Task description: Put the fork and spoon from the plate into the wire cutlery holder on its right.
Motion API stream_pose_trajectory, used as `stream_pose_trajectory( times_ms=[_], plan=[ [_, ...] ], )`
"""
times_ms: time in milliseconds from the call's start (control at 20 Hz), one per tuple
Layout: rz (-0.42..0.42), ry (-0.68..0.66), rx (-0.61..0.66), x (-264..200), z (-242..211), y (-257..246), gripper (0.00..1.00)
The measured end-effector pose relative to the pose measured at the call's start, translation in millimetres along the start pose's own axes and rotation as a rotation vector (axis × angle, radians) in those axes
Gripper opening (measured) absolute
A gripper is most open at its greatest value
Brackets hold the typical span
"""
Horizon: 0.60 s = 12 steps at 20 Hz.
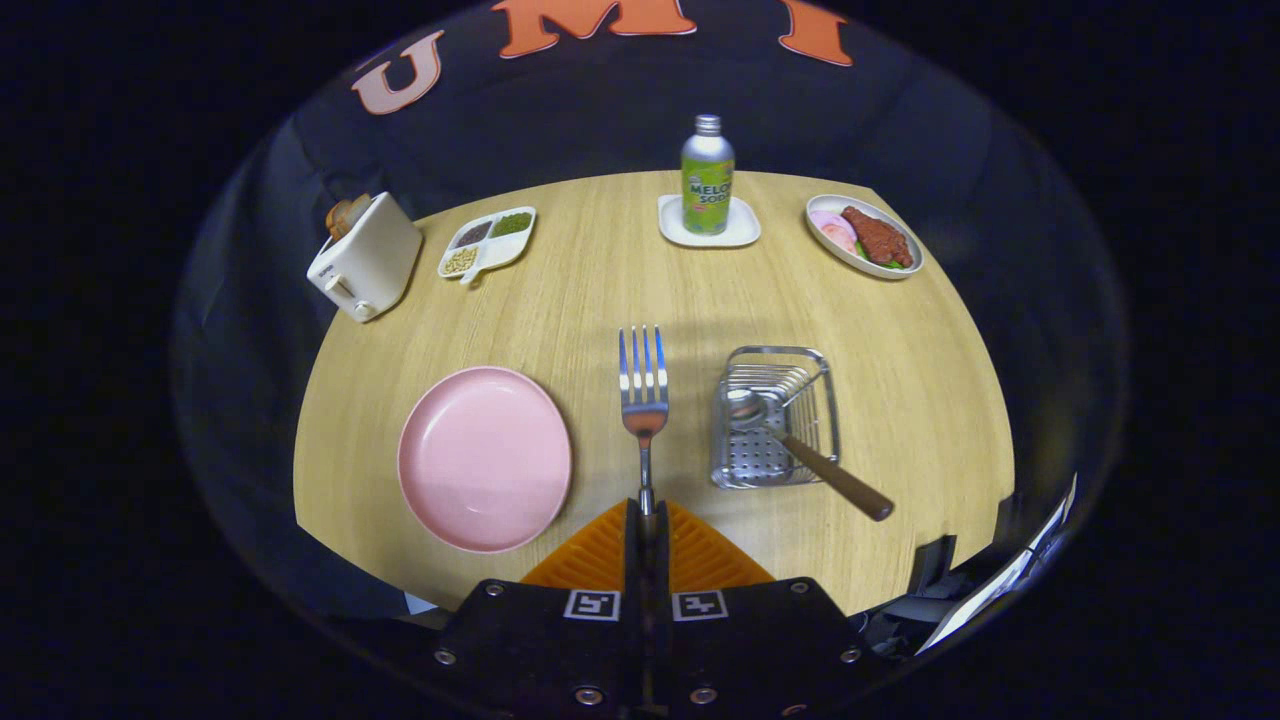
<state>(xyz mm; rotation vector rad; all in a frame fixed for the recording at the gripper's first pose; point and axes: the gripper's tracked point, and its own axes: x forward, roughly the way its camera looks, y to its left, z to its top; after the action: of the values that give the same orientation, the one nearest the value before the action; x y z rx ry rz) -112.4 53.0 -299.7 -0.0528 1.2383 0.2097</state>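
My gripper [646, 520] is shut on the fork [643, 385], pinching its handle between the orange fingers [598, 550]. The fork sticks straight out ahead of the fingers, tines up, lifted above the table between the plate and the holder. To the left of the fingers lies the pink plate [485, 457], with nothing on it. The wire cutlery holder [775, 418] stands to the right of the fork. A spoon [810, 452] lies in it, bowl inside, its brown handle sticking out over the near right rim.
On the round wooden table [900, 380], at the back, stand a green soda bottle [707, 175] on a white coaster [708, 226], a dish of food [865, 236], a divided snack tray [487, 243] and a white toaster [365, 257].
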Motion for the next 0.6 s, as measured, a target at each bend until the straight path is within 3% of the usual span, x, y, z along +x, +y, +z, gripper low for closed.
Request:
stream_pose_trajectory(
  times_ms=[300,600],
  plan=[
    [-0.049,0.036,0.026,-0.2,0.8,-40.8,0.05],
    [-0.044,0.099,0.023,13.3,-1.5,-45.4,0.06]
  ],
)
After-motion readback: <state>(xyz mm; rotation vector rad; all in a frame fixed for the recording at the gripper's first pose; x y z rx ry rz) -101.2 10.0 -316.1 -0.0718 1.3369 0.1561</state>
